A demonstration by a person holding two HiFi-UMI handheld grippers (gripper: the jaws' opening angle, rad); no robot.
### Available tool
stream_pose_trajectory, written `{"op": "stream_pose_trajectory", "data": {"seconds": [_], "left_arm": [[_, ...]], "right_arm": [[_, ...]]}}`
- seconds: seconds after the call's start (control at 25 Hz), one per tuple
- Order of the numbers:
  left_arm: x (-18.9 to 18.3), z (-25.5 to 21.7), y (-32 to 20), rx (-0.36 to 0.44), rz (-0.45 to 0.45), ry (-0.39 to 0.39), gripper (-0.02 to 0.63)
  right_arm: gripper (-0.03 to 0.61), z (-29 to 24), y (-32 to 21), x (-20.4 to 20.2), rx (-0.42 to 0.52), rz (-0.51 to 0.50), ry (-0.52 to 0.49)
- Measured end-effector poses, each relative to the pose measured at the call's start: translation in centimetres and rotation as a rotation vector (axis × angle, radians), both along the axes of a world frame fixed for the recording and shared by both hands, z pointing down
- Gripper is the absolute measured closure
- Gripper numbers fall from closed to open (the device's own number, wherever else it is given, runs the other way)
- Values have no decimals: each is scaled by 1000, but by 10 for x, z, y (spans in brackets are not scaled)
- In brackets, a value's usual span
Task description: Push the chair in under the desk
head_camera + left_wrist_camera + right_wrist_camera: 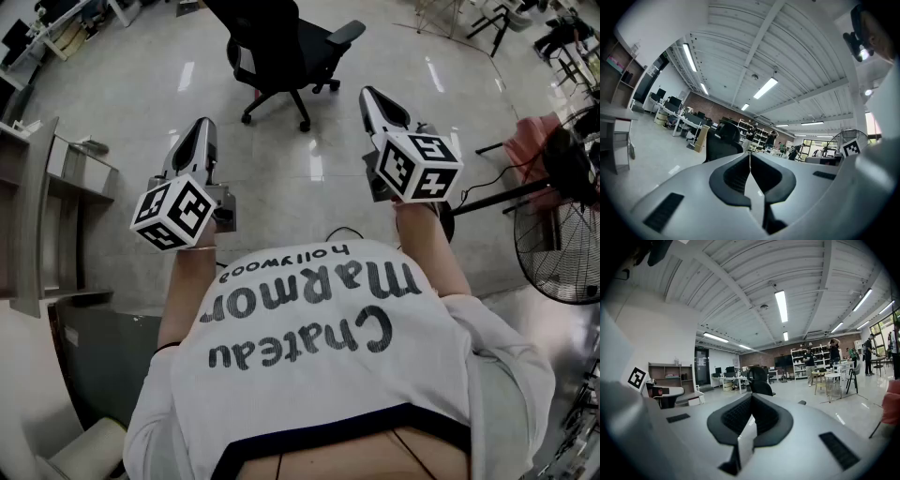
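A black office chair (281,52) stands on the glossy floor ahead of me, out in the open, well apart from the grey desk (33,178) at the left edge. My left gripper (200,127) and right gripper (369,95) are held up side by side, both pointing toward the chair and short of it. Each is shut with nothing between its jaws. The chair (719,143) shows just beyond the shut left gripper (750,157) in the left gripper view. In the right gripper view the chair (758,380) stands farther off, above the shut right gripper (751,397).
A standing fan (562,244) and a red seat (534,150) are at my right, with cables on the floor near them. Rows of desks (675,122), shelves (806,359) and people fill the far end of the room. An open shelf unit (670,373) stands at the left.
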State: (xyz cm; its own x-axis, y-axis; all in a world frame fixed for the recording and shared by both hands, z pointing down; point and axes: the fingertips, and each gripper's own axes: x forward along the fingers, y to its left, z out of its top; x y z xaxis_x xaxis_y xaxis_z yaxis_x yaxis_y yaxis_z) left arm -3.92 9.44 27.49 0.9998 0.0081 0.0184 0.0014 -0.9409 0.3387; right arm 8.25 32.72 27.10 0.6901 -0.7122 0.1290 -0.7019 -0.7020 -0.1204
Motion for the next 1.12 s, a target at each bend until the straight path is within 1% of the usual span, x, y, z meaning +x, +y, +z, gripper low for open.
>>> {"op": "stream_pose_trajectory", "data": {"seconds": [0.24,0.4,0.64,0.8,0.88,1.0,1.12], "left_arm": [[6,-2,-3,9,7,2,595],[12,-1,-14,9,15,-8,595],[13,-5,-47,30,31,-2,595],[6,3,-66,52,66,-22,595],[3,6,-77,59,73,-25,595],[-1,15,-92,26,78,-30,595],[-3,25,-101,15,78,-35,595]], "right_arm": [[568,1,-6,7,-1,2,-5],[568,2,-16,14,5,9,-11],[568,3,-33,14,64,56,-27],[568,17,-44,0,99,94,-59],[568,27,-55,-7,84,91,-65],[568,45,-71,-12,29,77,-80],[568,50,-82,-8,7,62,-74]]}}
